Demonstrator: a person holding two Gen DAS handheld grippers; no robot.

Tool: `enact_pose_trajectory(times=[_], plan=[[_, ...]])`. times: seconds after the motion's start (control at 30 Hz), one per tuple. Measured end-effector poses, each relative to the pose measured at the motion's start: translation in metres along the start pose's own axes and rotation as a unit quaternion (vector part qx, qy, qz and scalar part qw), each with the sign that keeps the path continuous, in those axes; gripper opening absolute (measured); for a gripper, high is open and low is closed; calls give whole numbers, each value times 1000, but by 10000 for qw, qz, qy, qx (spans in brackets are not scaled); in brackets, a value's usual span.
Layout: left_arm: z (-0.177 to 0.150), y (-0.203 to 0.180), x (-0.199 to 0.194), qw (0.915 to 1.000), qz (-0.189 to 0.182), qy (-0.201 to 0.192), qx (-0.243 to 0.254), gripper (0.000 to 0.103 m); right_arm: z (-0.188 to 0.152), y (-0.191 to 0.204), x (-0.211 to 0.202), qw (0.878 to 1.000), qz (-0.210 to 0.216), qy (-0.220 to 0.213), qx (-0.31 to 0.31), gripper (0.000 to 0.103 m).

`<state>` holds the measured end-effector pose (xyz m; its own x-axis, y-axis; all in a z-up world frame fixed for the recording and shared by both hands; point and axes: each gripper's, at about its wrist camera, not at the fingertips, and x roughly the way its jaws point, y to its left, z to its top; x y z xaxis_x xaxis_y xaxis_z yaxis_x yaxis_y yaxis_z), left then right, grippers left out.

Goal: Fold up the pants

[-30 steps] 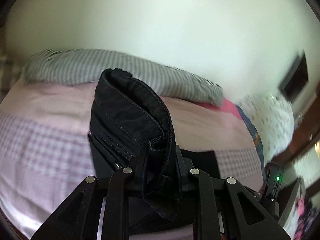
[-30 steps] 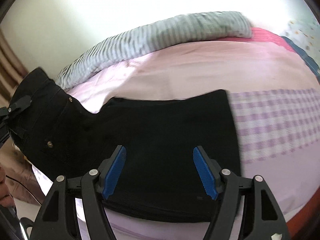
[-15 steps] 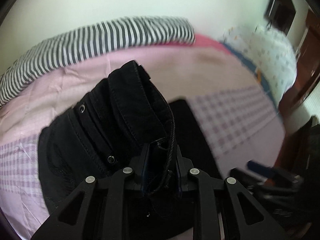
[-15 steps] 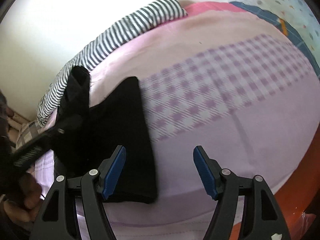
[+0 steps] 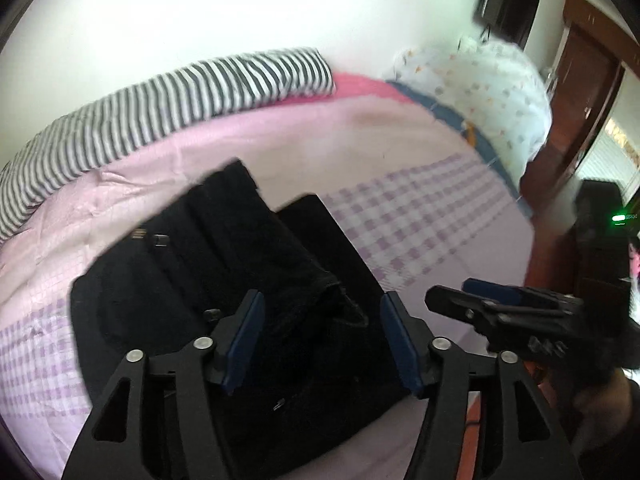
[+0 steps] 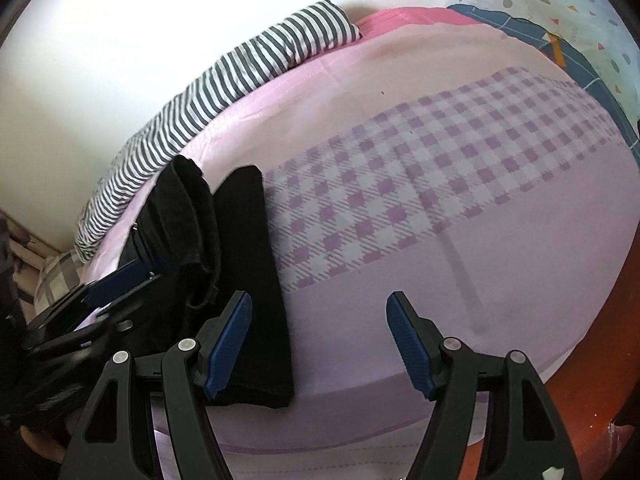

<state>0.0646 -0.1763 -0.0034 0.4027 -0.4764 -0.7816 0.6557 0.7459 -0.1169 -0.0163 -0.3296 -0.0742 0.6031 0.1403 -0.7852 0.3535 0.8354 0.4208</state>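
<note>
The black pants (image 5: 224, 300) lie folded on the pink and purple bedspread (image 5: 400, 216), with the waistband end lying on top. My left gripper (image 5: 320, 340) is open and empty, its blue pads on either side of the top fold just above the cloth. My right gripper (image 6: 320, 344) is open and empty, over the bedspread (image 6: 440, 200) at the right edge of the pants (image 6: 244, 264). It also shows in the left wrist view (image 5: 500, 312) to the right of the pants. The left gripper shows at the left of the right wrist view (image 6: 116, 284).
A striped blanket (image 5: 160, 108) runs along the wall at the back of the bed. A patterned white and blue quilt (image 5: 488, 80) lies at the far right. The bed's front edge and red-brown floor (image 6: 592, 400) are close below my right gripper.
My left gripper has opened and let go of the waistband, which now rests on the folded pants. My right gripper has drawn right, off the pants.
</note>
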Motion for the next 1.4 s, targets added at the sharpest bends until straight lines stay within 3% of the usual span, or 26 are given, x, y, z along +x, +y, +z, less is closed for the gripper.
enact_pose_trajectory(times=[0.13,0.27,0.4,0.77,0.8,0.83,0.87,1.0,1.07,1.27,1.4], plan=[[-5,40,-31,9979,556,-320,-57,72,1,16,3,9987,498,76,-94,68],[-15,85,-40,9932,1091,-287,-300,72,0,35,16,9946,978,287,-192,67],[-33,126,-37,9869,1452,-103,-703,72,1,49,38,9890,1314,630,-256,57],[-71,147,-14,9858,1336,284,-974,72,22,77,95,9870,1191,1036,-315,56],[-70,146,-13,9861,1329,295,-948,72,23,82,97,9878,1114,1034,-348,51],[-70,144,-12,9864,1334,297,-918,72,24,85,98,9892,1033,968,-384,36],[-70,144,-13,9864,1342,283,-907,72,23,88,96,9906,901,934,-445,27],[-64,146,-17,9857,1384,174,-944,72,15,113,65,9928,312,415,-1079,19],[-59,149,-23,9858,1321,87,-1034,72,14,121,50,9916,236,194,-1258,19],[-43,143,-27,9901,1033,-20,-948,72,22,93,20,9955,170,-66,-933,18],[-47,128,-6,9924,981,213,-716,72,15,63,35,9985,39,155,-527,18]])
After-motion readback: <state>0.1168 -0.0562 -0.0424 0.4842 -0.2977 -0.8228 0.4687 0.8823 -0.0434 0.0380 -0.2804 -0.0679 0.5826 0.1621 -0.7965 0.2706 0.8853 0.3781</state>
